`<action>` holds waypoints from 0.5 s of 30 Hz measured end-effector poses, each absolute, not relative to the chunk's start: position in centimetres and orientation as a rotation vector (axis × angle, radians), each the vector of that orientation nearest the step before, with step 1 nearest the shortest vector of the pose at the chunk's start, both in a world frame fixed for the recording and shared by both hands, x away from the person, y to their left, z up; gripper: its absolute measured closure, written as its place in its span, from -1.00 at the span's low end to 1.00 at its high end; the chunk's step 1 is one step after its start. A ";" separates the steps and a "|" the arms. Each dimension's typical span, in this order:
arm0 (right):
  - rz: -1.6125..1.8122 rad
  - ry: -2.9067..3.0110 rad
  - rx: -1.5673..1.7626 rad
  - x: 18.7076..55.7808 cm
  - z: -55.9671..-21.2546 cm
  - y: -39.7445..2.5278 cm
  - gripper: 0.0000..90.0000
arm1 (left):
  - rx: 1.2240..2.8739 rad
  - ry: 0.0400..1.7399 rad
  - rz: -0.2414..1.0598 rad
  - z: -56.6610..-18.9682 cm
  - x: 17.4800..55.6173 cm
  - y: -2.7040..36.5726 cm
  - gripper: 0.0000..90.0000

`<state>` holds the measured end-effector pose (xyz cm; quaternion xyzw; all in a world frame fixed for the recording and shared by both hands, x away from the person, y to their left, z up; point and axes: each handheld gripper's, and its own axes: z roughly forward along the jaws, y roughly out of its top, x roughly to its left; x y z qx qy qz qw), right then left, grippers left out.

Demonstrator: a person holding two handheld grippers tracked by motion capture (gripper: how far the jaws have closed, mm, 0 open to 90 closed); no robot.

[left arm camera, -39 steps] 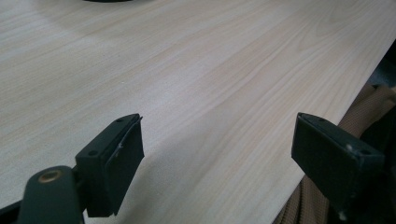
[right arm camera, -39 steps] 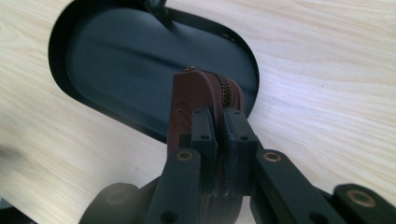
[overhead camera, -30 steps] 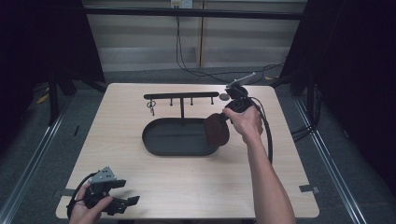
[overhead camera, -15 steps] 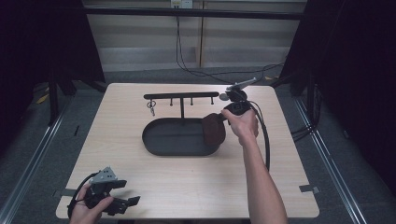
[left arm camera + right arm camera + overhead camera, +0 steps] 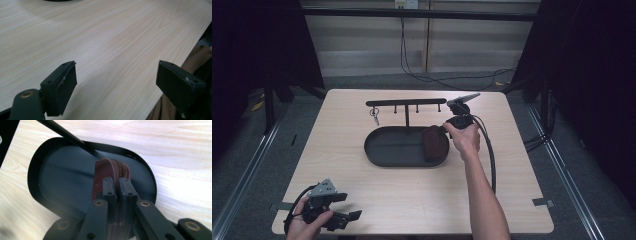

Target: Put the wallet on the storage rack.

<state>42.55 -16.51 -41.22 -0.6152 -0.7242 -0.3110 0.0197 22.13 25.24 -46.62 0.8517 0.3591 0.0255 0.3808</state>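
Note:
A brown zipped pouch (image 5: 434, 143) stands on edge at the right end of the black oval tray (image 5: 392, 148). My right gripper (image 5: 444, 130) is shut on the pouch (image 5: 107, 168) along its zip, over the tray's floor (image 5: 62, 172). Whether the pouch touches the tray floor I cannot tell. My left gripper (image 5: 351, 219) rests at the table's near left corner. It is open, with bare wood between the jaws of the left gripper (image 5: 116, 75).
A black hook rack (image 5: 407, 103) rises from the tray's back rim, its post (image 5: 60, 131) just beyond the pouch. A key (image 5: 375, 116) hangs from its left hook. The table edge and brown cloth (image 5: 197, 56) lie beside the left gripper.
My right gripper has carried the pouch slightly left and down onto the tray's right end. The left gripper has stayed still.

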 end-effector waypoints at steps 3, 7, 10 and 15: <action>-0.988 -2.221 -1.901 42.6 -41.7 -16.6 0.88 | 2.176 0.912 0.059 -46.6 22.1 25.2 -0.63; -1.008 -2.195 -1.907 42.7 -42.7 -16.7 0.87 | 2.176 0.912 0.061 -46.6 22.1 25.1 -0.63; -0.994 -2.220 -1.911 42.8 -43.3 -16.4 0.83 | 2.176 0.912 0.060 -46.6 22.1 25.2 -0.63; -0.978 -2.250 -1.918 42.8 -43.6 -16.2 0.80 | 2.175 0.912 0.060 -46.6 22.1 25.2 -0.63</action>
